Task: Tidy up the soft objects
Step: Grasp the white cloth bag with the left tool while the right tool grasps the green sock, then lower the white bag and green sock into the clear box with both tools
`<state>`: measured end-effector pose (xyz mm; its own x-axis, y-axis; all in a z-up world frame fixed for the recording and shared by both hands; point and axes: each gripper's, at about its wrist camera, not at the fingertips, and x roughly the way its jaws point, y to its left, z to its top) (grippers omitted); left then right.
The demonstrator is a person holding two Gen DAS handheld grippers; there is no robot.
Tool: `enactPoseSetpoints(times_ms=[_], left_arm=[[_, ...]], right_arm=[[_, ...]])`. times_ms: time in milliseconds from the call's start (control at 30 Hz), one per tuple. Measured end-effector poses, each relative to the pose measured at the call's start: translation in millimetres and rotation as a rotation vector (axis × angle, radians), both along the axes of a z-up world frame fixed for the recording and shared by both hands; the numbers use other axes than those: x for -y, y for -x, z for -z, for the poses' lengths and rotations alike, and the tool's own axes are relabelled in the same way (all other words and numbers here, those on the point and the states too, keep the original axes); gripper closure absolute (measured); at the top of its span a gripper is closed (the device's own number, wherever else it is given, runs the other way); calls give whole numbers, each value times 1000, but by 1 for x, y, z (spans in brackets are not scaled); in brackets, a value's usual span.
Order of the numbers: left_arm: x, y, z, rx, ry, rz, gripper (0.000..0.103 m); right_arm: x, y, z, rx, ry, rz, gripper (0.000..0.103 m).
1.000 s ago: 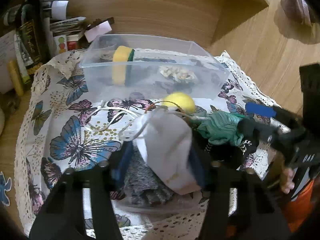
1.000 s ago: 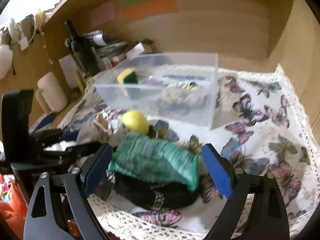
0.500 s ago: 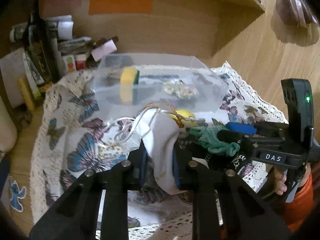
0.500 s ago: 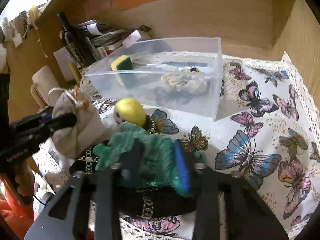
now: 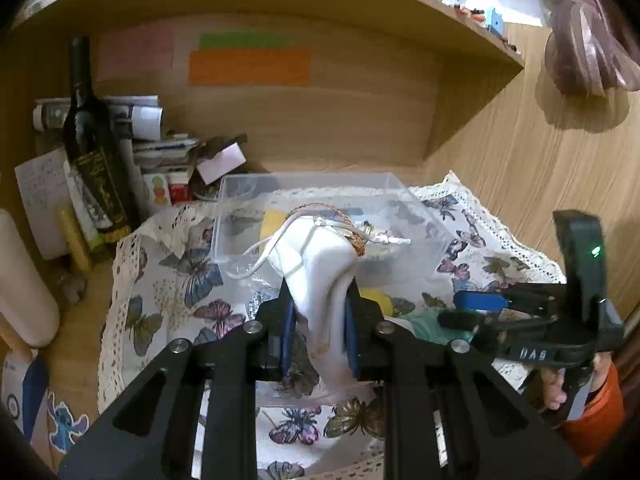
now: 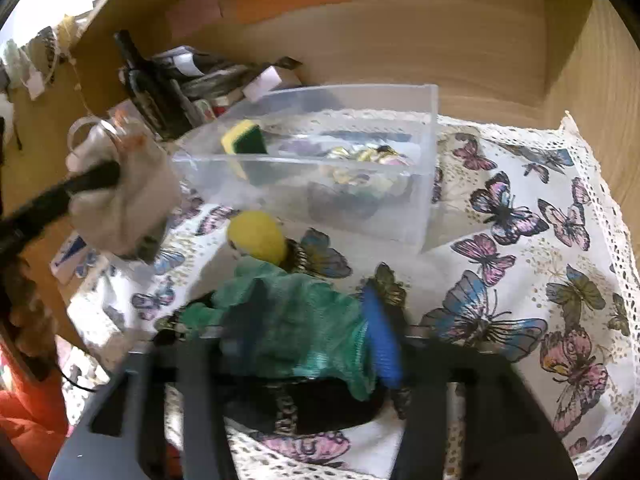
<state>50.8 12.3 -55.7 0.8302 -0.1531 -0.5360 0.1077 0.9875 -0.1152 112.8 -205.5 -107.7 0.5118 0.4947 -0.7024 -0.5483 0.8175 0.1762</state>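
My left gripper (image 5: 318,320) is shut on a white drawstring pouch (image 5: 320,264) and holds it up in front of the clear plastic bin (image 5: 420,208); the pouch also shows at the left of the right wrist view (image 6: 124,196). My right gripper (image 6: 316,320) is shut on a green cloth (image 6: 296,320), which lies over a black patterned fabric (image 6: 320,404). A yellow ball (image 6: 258,236) sits on the butterfly tablecloth (image 6: 500,280) just beyond the green cloth. The bin holds a yellow-green sponge (image 6: 244,140) and a floral fabric piece (image 6: 368,160).
A dark wine bottle (image 5: 96,152), papers and small boxes (image 5: 160,168) crowd the back left corner. A cream cylinder (image 5: 24,280) stands at the far left. Wooden walls and a shelf (image 5: 360,0) enclose the back and right.
My left gripper closed on the white pouch and lifted it toward the bin. My right gripper closed on the green cloth.
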Motion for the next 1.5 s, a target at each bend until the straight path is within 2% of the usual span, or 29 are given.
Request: enactPoseSetpoints(times_ms=[100,133,200,267,333,600,733,833,933,1000,1033,1067,1200,1233,1267,1367,1500], left_arm=[[-1,-2,-6,14,2,12,82],[-1,-4,-8,16,1,16,82],[0,-7,-8,8,0,30,82],[-1,-11,-5,-9,5,39,82],[-1,-17,3,-42,10,44,82],[-8,-28,29,-126,14,15,81],[-14,-27,23,-104,16,-14,82],[-16,-22,9,-51,7,-29,82],[-16,-20,-7,4,-13,-31,82],[-13,-21,-17,37,-32,-33,82],[-12,-23,-23,53,-40,-31,82],[-10,-25,-26,63,-46,-27,82],[0,-37,-42,107,-74,-10,82],[3,-41,-44,113,-84,-9,82],[5,-45,-46,116,-89,-7,82],[12,-60,-48,116,-103,4,82],[20,-83,-44,101,-135,13,82]], right_arm=[[-5,-1,11,-18,40,-29,50],[-6,-2,15,-25,47,-39,54],[-8,0,17,-22,42,-55,64],[-9,3,16,-2,36,-61,83],[-9,5,12,27,43,-47,93],[-1,11,-6,96,20,-26,99],[3,15,-25,155,-2,-16,99],[3,12,-31,143,-3,-30,99],[0,4,-26,92,14,-43,92],[-4,0,-16,57,36,-54,79],[-7,-3,-11,31,44,-64,69],[-9,-5,-5,8,49,-73,65],[-17,-5,11,-25,74,-103,64],[-18,-4,13,-25,81,-111,65],[-18,-2,14,-23,78,-115,75],[-20,6,12,5,83,-124,92],[-18,11,5,45,94,-107,96]])
